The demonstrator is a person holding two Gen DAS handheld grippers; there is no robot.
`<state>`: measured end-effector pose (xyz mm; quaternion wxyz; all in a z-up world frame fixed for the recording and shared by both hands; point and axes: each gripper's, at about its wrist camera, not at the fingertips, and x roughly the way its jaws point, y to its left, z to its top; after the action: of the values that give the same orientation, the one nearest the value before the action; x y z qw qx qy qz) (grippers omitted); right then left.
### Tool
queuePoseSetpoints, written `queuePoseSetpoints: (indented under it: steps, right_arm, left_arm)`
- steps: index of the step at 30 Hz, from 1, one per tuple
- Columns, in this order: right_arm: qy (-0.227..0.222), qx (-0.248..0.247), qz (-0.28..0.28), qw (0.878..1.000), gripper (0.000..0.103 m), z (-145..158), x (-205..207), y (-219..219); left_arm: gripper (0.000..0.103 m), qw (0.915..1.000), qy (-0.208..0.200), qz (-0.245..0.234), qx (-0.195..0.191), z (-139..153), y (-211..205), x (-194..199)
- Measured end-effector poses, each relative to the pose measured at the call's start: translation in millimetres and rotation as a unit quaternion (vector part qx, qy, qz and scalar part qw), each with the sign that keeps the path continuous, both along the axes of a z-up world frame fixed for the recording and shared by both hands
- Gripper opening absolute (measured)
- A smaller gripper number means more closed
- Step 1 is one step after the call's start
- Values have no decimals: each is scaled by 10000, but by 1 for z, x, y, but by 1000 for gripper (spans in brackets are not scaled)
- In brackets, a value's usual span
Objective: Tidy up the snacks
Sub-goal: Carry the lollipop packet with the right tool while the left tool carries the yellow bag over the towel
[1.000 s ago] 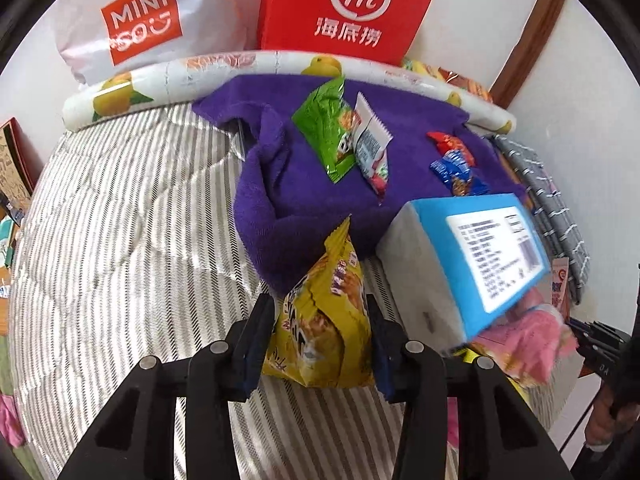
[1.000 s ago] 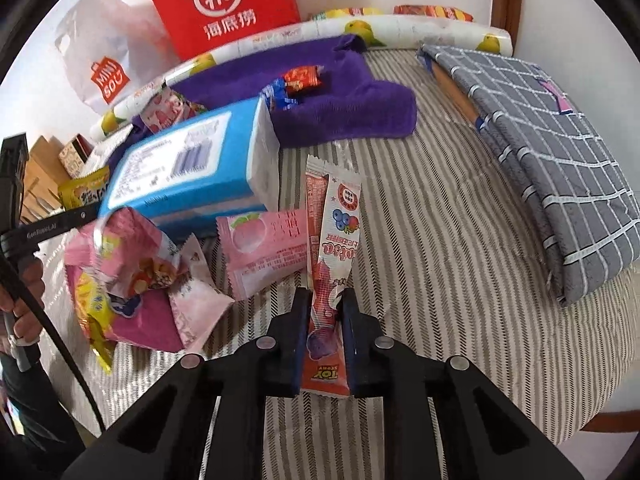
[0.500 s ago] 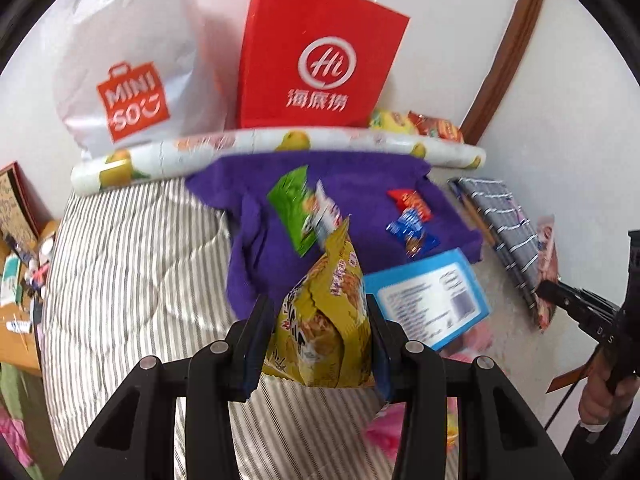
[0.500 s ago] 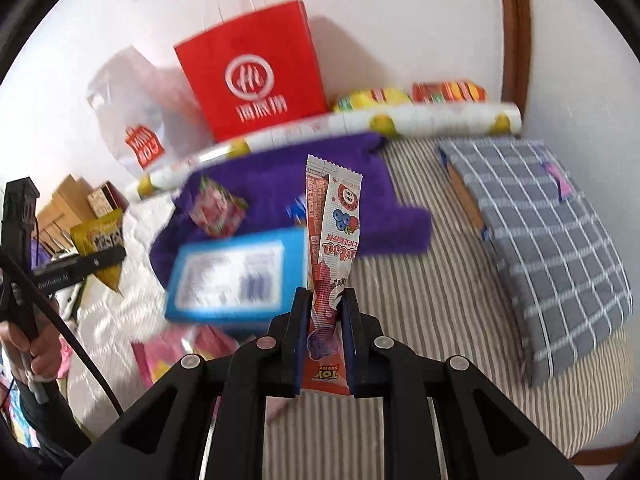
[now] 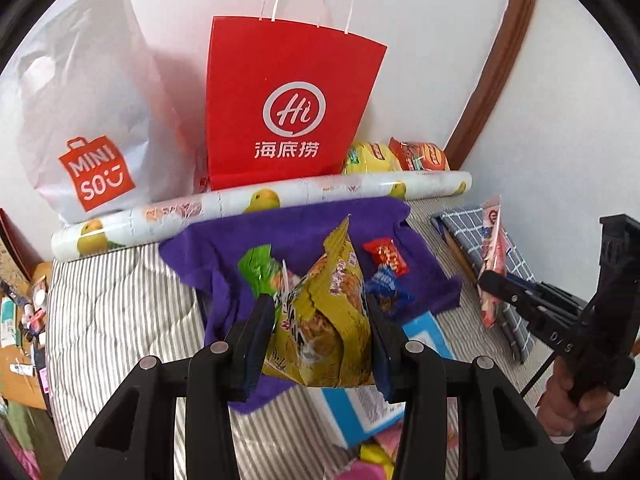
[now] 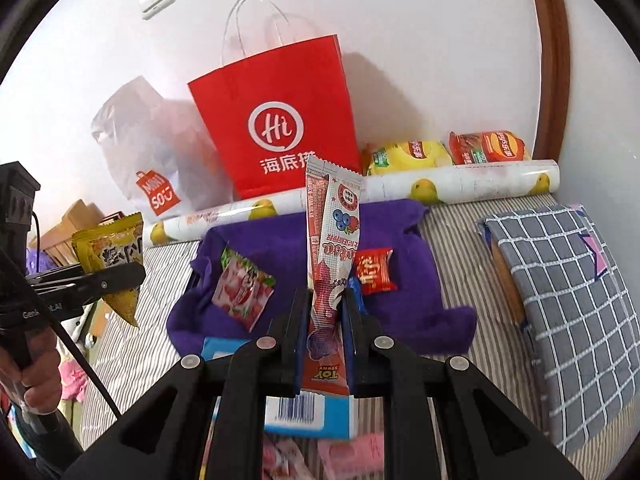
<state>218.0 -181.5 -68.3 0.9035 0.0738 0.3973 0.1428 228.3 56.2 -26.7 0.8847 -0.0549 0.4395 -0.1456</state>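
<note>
grippers: 2 | shopping bags: 2 | chip bags: 2 | blue box: 1 | purple towel: 1 | paper roll: 1

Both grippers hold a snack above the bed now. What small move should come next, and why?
Probably carry both forward and lower them toward the purple towel, where sorted snacks already lie. The left gripper is clamped on the yellow snack bag, the right gripper on the berry stick pack, and both hang clear of the bed.

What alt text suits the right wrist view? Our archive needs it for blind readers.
The right hand-held gripper holds a tall berry snack stick upright over a purple towel with snacks on a striped bed; a red paper bag stands behind.
</note>
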Motion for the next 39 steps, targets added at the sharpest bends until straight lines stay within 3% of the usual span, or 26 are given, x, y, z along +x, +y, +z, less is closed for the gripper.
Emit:
queuePoseSetpoints:
  steps: [13, 26, 30, 39]
  right_arm:
    - [6, 93, -73, 9999, 16, -9, 48, 5]
    - [-208, 164, -64, 9996, 16, -4, 91, 10]
    - [-211, 214, -49, 9995, 16, -11, 101, 9]
    - [-18, 325, -11, 9995, 16, -35, 116, 6]
  left_arm:
    - [39, 9995, 194, 37, -253, -14, -2, 43]
    - [39, 9989, -10, 307, -366, -9, 3, 73]
    - [39, 9995, 20, 243, -205, -16, -1, 76]
    - [39, 9982, 145, 387, -428, -26, 15, 84]
